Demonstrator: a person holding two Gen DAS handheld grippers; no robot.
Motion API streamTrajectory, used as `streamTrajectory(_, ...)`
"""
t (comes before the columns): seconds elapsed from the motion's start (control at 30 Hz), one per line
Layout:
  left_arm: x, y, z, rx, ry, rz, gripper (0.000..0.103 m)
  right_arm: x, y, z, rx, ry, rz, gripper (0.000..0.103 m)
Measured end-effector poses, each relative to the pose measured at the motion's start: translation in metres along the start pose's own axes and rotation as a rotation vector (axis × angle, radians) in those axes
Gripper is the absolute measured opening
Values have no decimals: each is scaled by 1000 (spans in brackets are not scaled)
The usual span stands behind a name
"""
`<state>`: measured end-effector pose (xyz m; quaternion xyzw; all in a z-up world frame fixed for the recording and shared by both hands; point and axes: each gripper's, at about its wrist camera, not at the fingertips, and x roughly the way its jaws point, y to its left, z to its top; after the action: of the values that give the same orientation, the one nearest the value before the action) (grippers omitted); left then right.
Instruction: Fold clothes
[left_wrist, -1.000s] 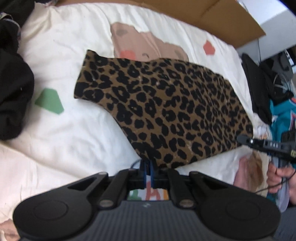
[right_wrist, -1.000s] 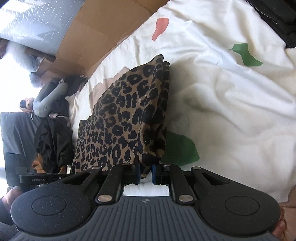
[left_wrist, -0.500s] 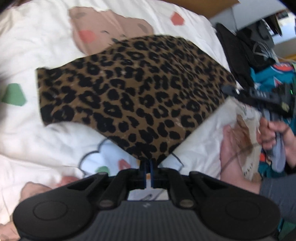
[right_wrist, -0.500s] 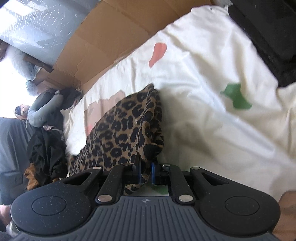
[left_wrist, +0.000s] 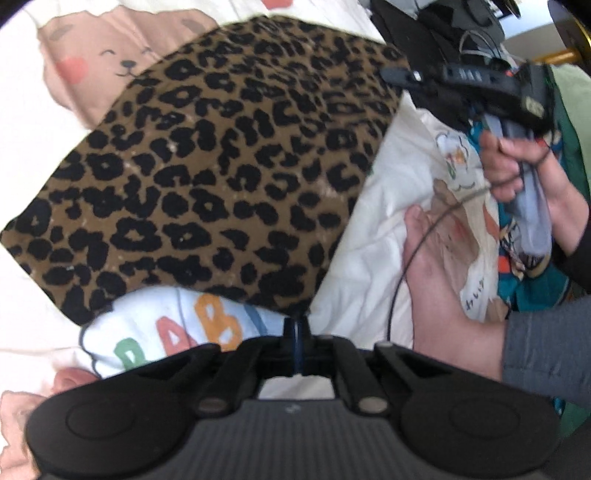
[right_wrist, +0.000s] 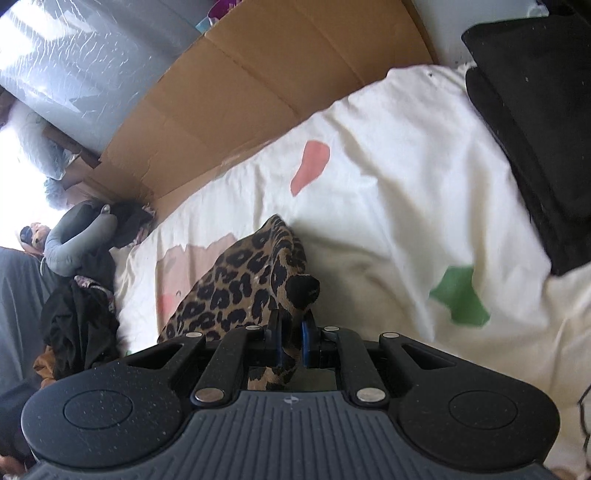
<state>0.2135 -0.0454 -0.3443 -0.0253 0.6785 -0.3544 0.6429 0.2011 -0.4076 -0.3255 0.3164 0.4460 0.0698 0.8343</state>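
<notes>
A leopard-print garment (left_wrist: 229, 177) is held up off a cream printed bedsheet (left_wrist: 391, 192), stretched between both grippers. My left gripper (left_wrist: 296, 325) is shut on its near corner. My right gripper (right_wrist: 291, 328) is shut on another corner, with bunched cloth (right_wrist: 258, 273) rising from the jaws. The right gripper also shows in the left wrist view (left_wrist: 461, 79) at the garment's far right corner, held by a hand (left_wrist: 517, 173). The garment's underside is hidden.
A flat cardboard sheet (right_wrist: 258, 96) lies beyond the bed. Folded black clothes (right_wrist: 535, 122) sit on the sheet at the right. A pile of dark clothes (right_wrist: 81, 317) lies at the left. A bare foot (left_wrist: 432, 266) rests on the sheet.
Both grippers have lifted the garment off the sheet and drawn it toward me. Print under its near edge is now uncovered. The right gripper rose, with cloth bunching at its jaws.
</notes>
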Motion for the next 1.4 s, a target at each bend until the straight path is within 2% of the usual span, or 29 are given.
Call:
streamTrajectory(0.17,1,-1,0,8,10,2,0,11,-5,12,-33,2,-16,8)
streamTrajectory(0.3,-6,7,8,-19,-36,31,0,18,-9,23,-51,2,-24,8)
streamTrajectory(0.4,-13,18,16,-52,-90,65,7,23,-12,32,-66,0,-31,8)
streamTrajectory(0.57,-17,30,27,-64,-150,119,9,29,-13,45,-79,-12,-41,8)
streamTrajectory(0.67,-22,35,33,-67,-185,159,20,35,-11,54,-113,-10,-55,8)
streamTrajectory(0.73,-26,39,36,-76,-209,173,39,39,-11,60,-125,-9,-60,8)
streamTrajectory(0.93,-32,49,47,-101,-274,198,51,47,-10,76,-141,-21,-68,9)
streamTrajectory(1.03,-36,52,56,-98,-311,209,61,50,-12,80,-142,-20,-60,16)
streamTrajectory(1.1,-40,54,63,-104,-335,212,66,48,-14,77,-136,-19,-77,34)
streamTrajectory(1.17,-44,56,70,-107,-354,218,66,45,-18,73,-126,-24,-87,43)
streamTrajectory(1.3,-47,60,84,-102,-383,216,66,37,-30,64,-49,-52,-79,43)
streamTrajectory(1.4,-44,56,94,-89,-392,215,66,29,-30,57,-49,-95,-119,43)
